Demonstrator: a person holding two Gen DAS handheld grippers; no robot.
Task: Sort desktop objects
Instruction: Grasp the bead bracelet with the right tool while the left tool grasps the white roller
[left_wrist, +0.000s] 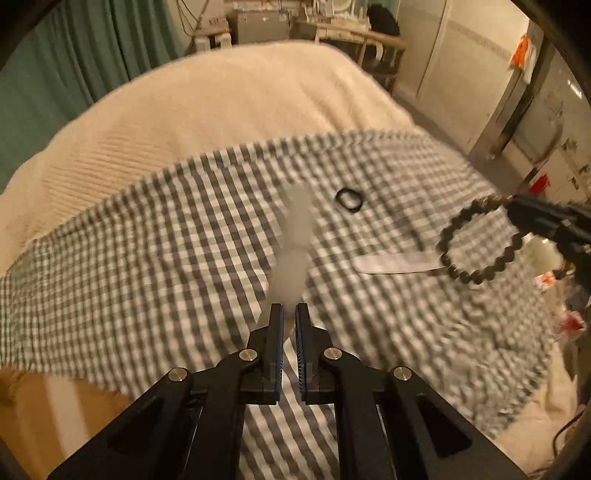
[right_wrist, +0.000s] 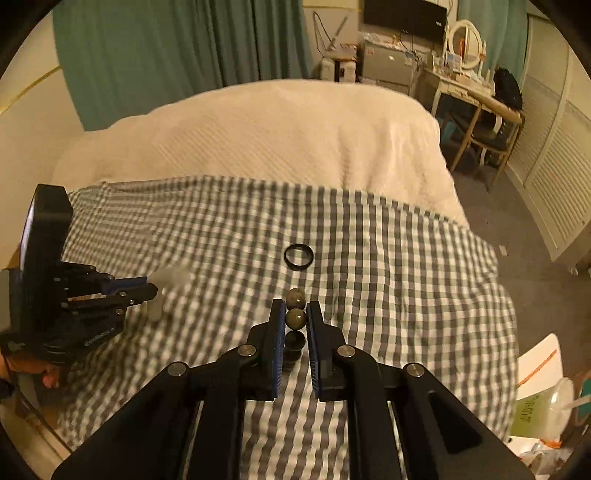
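Note:
My left gripper (left_wrist: 290, 308) is shut on a blurred, whitish translucent object (left_wrist: 293, 251) that sticks out past its fingertips, lifted above the grey checked cloth (left_wrist: 147, 258). In the right wrist view the left gripper (right_wrist: 151, 290) comes in from the left with the white object (right_wrist: 168, 278). My right gripper (right_wrist: 295, 306) is shut on a dark beaded bracelet (right_wrist: 295, 318), and in the left wrist view the bracelet (left_wrist: 480, 240) hangs as a loop from the right gripper (left_wrist: 515, 218). A black ring (left_wrist: 349, 199) (right_wrist: 298, 257) lies on the cloth. A flat pale strip (left_wrist: 399, 264) lies near the bracelet.
The checked cloth (right_wrist: 406, 277) covers a cream bedspread (right_wrist: 277, 140). Green curtains (right_wrist: 166, 48) hang behind. A desk and chair (right_wrist: 480, 122) stand at the back right beside louvred doors (right_wrist: 554, 166). A plastic cup and clutter (right_wrist: 550, 406) sit off the bed's right edge.

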